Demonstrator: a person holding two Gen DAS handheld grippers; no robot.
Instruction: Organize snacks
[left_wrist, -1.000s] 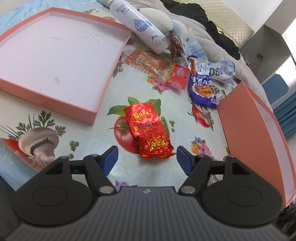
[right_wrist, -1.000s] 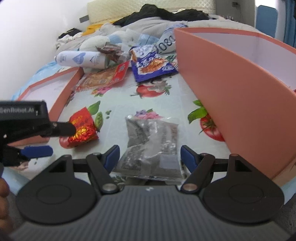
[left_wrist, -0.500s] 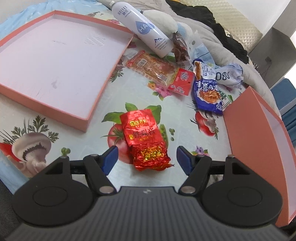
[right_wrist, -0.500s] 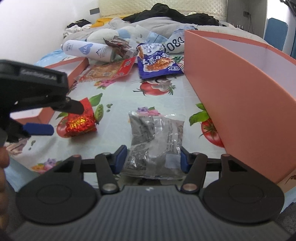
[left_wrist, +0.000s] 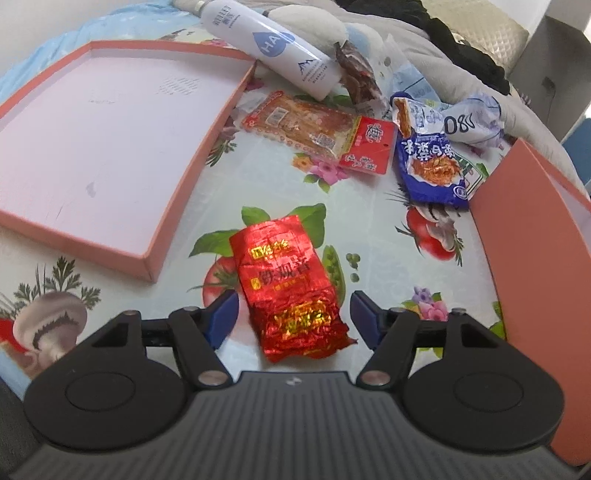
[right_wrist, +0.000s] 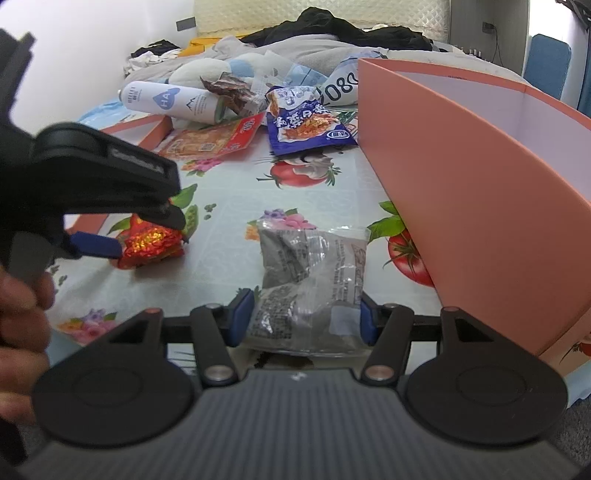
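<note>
The left gripper (left_wrist: 293, 315) straddles the near end of a red foil snack packet (left_wrist: 286, 284), its jaws closing but not yet touching; the packet's long axis runs straight away from it. The right gripper (right_wrist: 303, 321) is clamped on a grey clear-wrapped packet (right_wrist: 314, 284), just beside the tall pink box (right_wrist: 461, 192). Both packets lie on a tabletop (left_wrist: 221, 192) with a vegetable-print cover, in a cluttered bedroom.

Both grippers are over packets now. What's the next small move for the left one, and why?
Probably finish closing the left gripper on the red foil packet. Its jaws are closing, the packet's lower end lies between them, but gaps still show on both sides, so nothing is gripped yet. The right gripper already squeezes the grey packet by the tall pink box.
</note>
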